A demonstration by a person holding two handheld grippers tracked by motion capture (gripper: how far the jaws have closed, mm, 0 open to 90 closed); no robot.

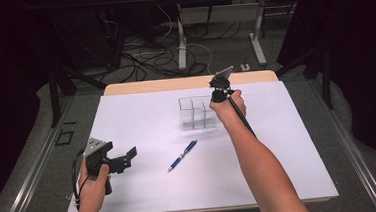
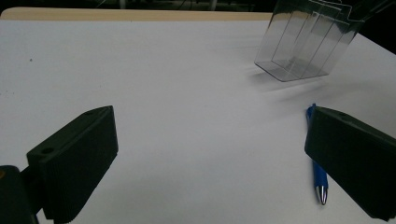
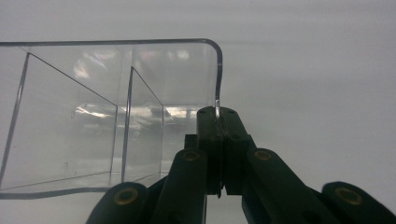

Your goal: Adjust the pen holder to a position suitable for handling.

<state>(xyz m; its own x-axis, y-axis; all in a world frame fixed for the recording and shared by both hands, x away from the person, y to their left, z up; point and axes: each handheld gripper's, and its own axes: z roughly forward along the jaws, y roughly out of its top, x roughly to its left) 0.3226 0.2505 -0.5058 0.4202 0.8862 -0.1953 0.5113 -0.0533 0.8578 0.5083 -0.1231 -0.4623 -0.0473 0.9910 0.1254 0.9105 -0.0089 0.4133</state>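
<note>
A clear plastic box with inner dividers (image 1: 196,113) stands on the white table top (image 1: 142,119), near the middle toward the back. My right gripper (image 3: 217,114) is shut on the box's right-hand wall (image 3: 216,79), its jaws pinching the thin clear edge from above. A blue pen (image 1: 182,155) lies on the table in front of the box, its silver tip (image 2: 321,193) nearest me. My left gripper (image 1: 124,159) hovers at the front left, open, with nothing between its jaws. In the left gripper view the pen (image 2: 317,175) lies just beside the right jaw.
The white sheet (image 1: 289,144) covers a wooden table whose far edge (image 1: 174,84) shows at the back. Beyond it are table legs (image 1: 181,41) and loose cables on the floor (image 1: 142,56). Dark curtains stand at both sides.
</note>
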